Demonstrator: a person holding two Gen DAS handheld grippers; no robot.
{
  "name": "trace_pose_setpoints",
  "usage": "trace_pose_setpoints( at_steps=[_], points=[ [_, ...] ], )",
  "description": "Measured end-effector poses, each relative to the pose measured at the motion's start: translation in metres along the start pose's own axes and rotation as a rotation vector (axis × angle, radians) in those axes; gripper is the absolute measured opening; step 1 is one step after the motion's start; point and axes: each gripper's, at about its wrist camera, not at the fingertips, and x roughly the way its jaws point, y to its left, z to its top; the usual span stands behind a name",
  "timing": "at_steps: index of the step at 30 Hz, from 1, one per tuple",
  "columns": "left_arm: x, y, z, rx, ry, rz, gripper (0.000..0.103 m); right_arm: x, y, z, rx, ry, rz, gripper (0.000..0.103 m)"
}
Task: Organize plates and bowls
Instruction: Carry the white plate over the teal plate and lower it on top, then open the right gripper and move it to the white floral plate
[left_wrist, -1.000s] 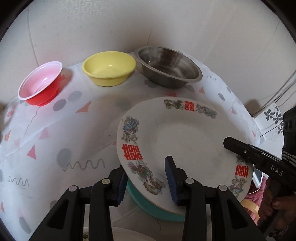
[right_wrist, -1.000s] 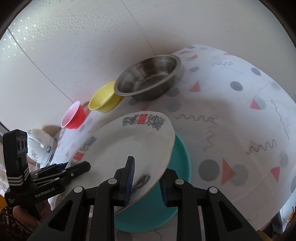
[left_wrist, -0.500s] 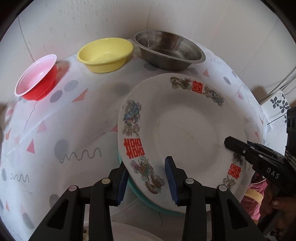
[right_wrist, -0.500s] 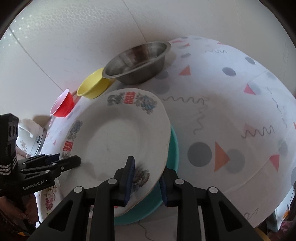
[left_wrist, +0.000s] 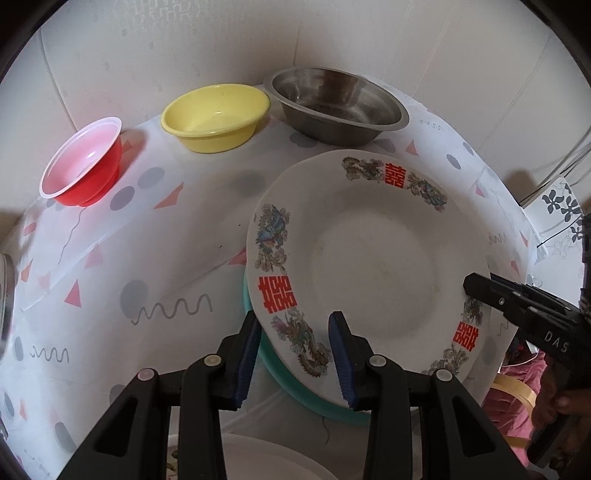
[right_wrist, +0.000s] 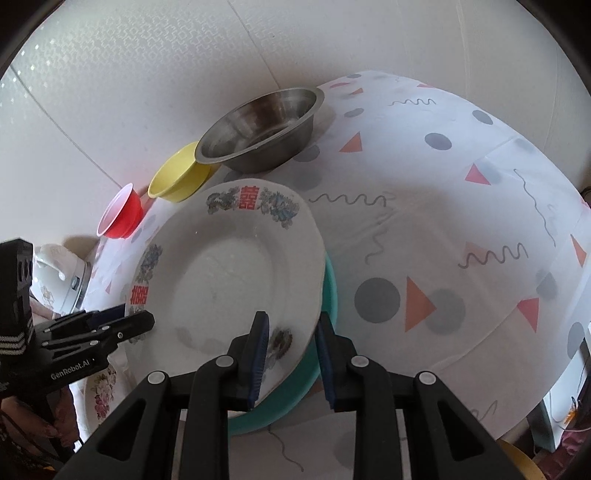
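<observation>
I see: tablecloth (right_wrist: 461, 192), white, grey dots, pink triangles, grey squiggles, covers table | wall (left_wrist: 184, 44), pale, panelled, behind table | white appliance (right_wrist: 59, 273) with metal band, off table's left edge | floral-print cloth (left_wrist: 561, 206) at far right | thread (right_wrist: 284, 448) on cloth, near edge | pink fabric (left_wrist: 513, 398), lower right.

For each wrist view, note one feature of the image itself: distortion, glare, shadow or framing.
Left wrist view: fisheye bends the table into a dome, dark corners frame the circle, and the steel bowl shows soft reflections. Right wrist view: the same bulging distortion, and small bright glints speckle the wall at upper left.
</observation>
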Motion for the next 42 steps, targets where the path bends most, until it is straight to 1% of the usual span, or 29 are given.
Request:
trace_pose_setpoints(
  at_steps=[2, 6, 10, 12, 14, 18, 24, 26, 30, 33, 39, 42],
  points=[
    [-0.002, 0.0, -0.001, -0.001, -0.003, -0.001, 0.038, 0.0, 0.002, -0.002, -0.009, 0.002, -0.012, 0.027],
    [-0.01, 0.0, -0.002, 0.01, -0.018, 0.031, 0.038, -0.004, 0.0, -0.003, 0.015, -0.008, -0.011, 0.027],
    [-0.022, 0.004, 0.001, -0.011, -0.048, 0.048, 0.039, -0.012, -0.001, -0.002, 0.022, -0.032, -0.028, 0.027],
    [-0.026, 0.007, 0.001, -0.026, -0.055, 0.053, 0.043, -0.016, 0.001, -0.002, 0.018, -0.043, -0.035, 0.028],
    [-0.03, 0.013, 0.001, -0.045, -0.064, 0.065, 0.05, -0.02, 0.002, -0.001, 0.016, -0.049, -0.04, 0.029],
    [-0.042, 0.025, -0.002, -0.083, -0.088, 0.078, 0.052, -0.03, 0.007, -0.001, 0.012, -0.078, -0.054, 0.029],
    [-0.058, 0.046, -0.01, -0.144, -0.118, 0.106, 0.059, -0.043, 0.024, -0.002, -0.03, -0.113, -0.045, 0.029],
    [-0.063, 0.054, -0.013, -0.172, -0.127, 0.111, 0.061, -0.043, 0.029, -0.003, -0.038, -0.114, -0.035, 0.029],
    [-0.071, 0.07, -0.022, -0.218, -0.13, 0.119, 0.062, -0.044, 0.044, -0.005, -0.057, -0.112, 0.002, 0.03],
    [-0.075, 0.077, -0.029, -0.244, -0.131, 0.127, 0.062, -0.042, 0.057, -0.008, -0.083, -0.1, 0.051, 0.03],
    [-0.082, 0.092, -0.043, -0.279, -0.127, 0.135, 0.062, -0.036, 0.088, -0.018, -0.144, -0.068, 0.121, 0.03],
    [-0.086, 0.102, -0.051, -0.306, -0.132, 0.13, 0.067, -0.034, 0.101, -0.024, -0.173, -0.043, 0.16, 0.03]
  ],
)
